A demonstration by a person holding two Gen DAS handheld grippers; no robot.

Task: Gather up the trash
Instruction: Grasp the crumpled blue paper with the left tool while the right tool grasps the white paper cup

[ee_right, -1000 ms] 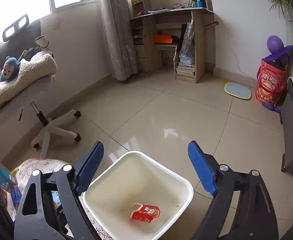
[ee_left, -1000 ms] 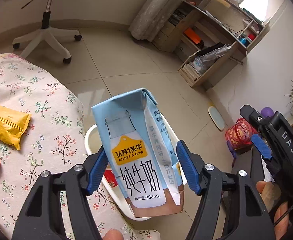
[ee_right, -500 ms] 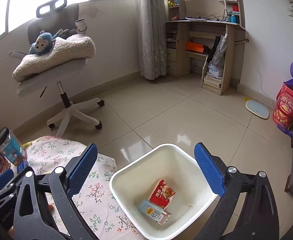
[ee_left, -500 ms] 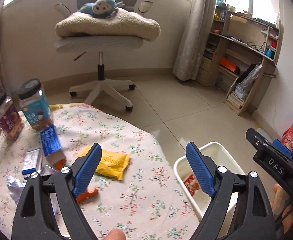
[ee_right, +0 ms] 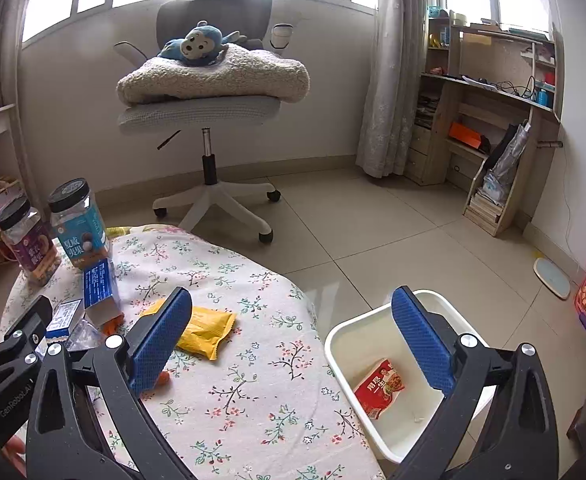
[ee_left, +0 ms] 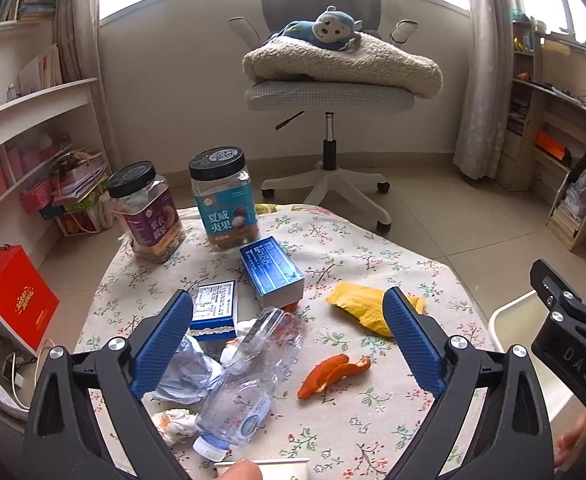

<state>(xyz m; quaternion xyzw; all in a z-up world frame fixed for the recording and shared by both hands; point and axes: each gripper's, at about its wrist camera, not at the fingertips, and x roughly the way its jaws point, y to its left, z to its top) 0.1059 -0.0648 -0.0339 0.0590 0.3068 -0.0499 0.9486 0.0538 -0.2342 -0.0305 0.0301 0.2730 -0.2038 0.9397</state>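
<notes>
Fingers of left gripper (ee_left: 287, 334) and right gripper (ee_right: 293, 340) spread, empty, over littered table (ee_left: 373, 264).

A grey office chair (ee_left: 329, 92) is standing at the top centre of the frame, carrying a folded cream blanket (ee_left: 341, 66) with a blue toy monkey (ee_left: 325, 32) lying on top. Two black-lidded jars (ee_left: 223, 196) are standing upright side by side at the worktop's (ee_left: 373, 256) far left edge. A wooden desk (ee_right: 489, 120) is filling the upper right, beside a pale curtain (ee_right: 393, 68). A red box (ee_left: 17, 300) is sitting on the floor at the left.
</notes>
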